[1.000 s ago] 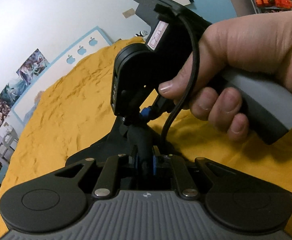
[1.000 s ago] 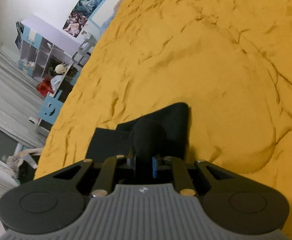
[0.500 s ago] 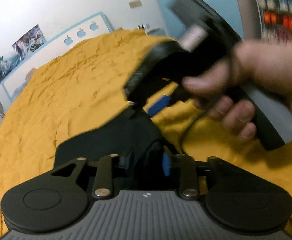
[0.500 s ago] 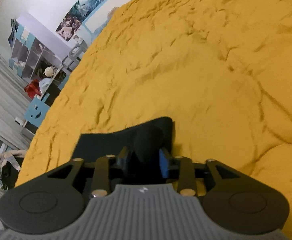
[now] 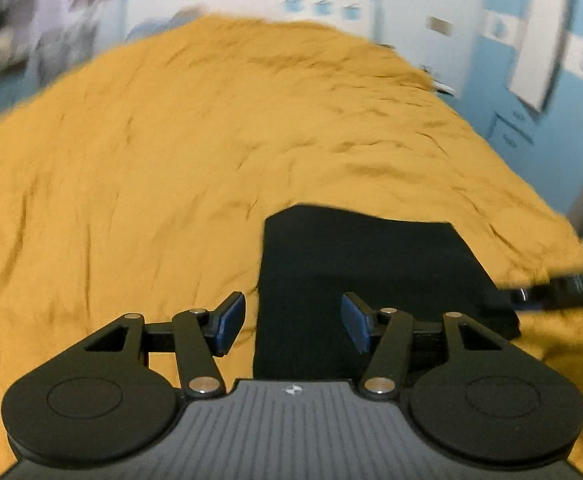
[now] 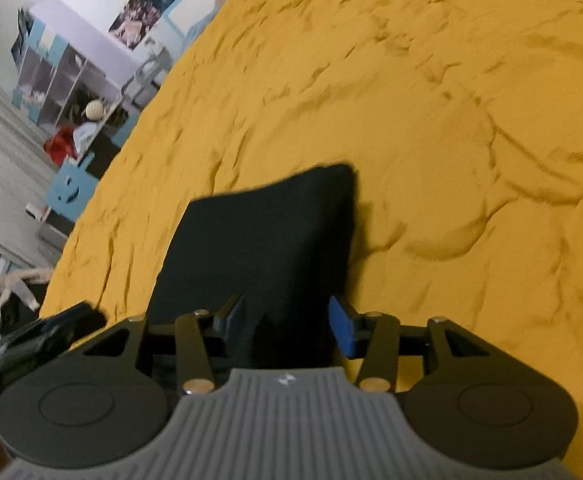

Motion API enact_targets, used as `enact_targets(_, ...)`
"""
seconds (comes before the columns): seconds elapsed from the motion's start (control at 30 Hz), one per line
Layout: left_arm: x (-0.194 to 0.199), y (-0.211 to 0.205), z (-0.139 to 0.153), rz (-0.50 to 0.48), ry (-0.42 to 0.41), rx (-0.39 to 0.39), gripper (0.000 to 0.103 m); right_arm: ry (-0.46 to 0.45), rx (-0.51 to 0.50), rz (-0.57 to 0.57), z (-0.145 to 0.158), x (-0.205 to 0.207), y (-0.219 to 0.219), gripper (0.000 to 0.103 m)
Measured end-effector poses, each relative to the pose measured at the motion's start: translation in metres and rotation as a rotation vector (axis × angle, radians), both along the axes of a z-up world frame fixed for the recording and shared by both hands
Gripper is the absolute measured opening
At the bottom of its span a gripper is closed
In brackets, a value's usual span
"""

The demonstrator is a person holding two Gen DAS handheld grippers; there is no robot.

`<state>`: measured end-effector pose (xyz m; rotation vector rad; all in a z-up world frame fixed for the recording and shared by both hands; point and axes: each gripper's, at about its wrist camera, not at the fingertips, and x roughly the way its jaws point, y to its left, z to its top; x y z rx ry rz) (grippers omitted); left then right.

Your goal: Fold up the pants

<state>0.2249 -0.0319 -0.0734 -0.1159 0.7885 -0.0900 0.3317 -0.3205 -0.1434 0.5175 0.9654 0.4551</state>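
Left tool [image 5: 293,322] opening, empty; right tool [image 6: 287,322] opening astride pants [image 6: 267,240].

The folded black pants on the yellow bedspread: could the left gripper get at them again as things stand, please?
Probably yes. The left gripper has its jaws opening with nothing pinched, and the folded black pants lie flat on the yellow bedspread just ahead of it. Only the other gripper's tip sits at their right edge.

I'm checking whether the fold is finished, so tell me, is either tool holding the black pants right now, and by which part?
Nothing is held. The left tool and right tool are both opening, pads clear of the folded black fabric pants lying on the mustard-yellow bedspread.
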Motion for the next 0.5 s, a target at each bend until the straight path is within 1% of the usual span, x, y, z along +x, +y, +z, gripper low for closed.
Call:
enact_targets(0.07,-0.004,0.011,-0.009,0.025,0.038,-0.076,0.064,0.014,0.006,0.035,-0.002,-0.006,0.007,0.043)
enact_targets(0.13,0.006,0.018,-0.015,0.028,0.068,-0.113,0.064,0.017,-0.024,0.056,-0.004,-0.01,0.013,0.031)
enact_targets(0.17,0.007,0.019,-0.02,0.027,0.083,-0.121,0.064,0.02,-0.041,0.054,-0.006,-0.008,0.015,0.019)
enact_targets(0.2,0.01,0.02,-0.025,0.029,0.099,-0.127,0.064,0.025,-0.047,0.046,-0.009,-0.008,0.014,0.014)
enact_targets(0.23,0.024,0.023,-0.029,0.033,0.112,-0.132,0.064,0.028,-0.042,0.042,-0.011,-0.007,0.012,0.012)
enact_targets(0.3,0.03,0.026,-0.035,0.046,0.134,-0.148,0.064,0.016,-0.063,0.046,-0.013,-0.008,0.012,0.006)
enact_targets(0.33,0.034,0.028,-0.037,0.051,0.138,-0.161,0.064,0.004,-0.063,0.05,-0.011,-0.009,0.013,0.005)
enact_targets(0.37,0.036,0.03,-0.038,0.051,0.132,-0.176,0.064,-0.046,-0.017,0.064,-0.005,-0.013,0.014,0.005)
enact_targets(0.4,0.035,0.031,-0.038,0.047,0.119,-0.191,0.064,-0.085,0.054,0.085,0.002,-0.016,0.013,0.005)
enact_targets(0.43,0.035,0.031,-0.039,0.04,0.109,-0.201,0.064,-0.104,0.116,0.101,0.007,-0.018,0.011,0.004)
enact_targets(0.47,0.034,0.031,-0.039,0.033,0.105,-0.208,0.064,-0.116,0.135,0.112,0.009,-0.02,0.01,0.004)
enact_targets(0.5,0.034,0.031,-0.04,0.023,0.111,-0.216,0.064,-0.107,0.118,0.113,0.007,-0.021,0.009,0.004)
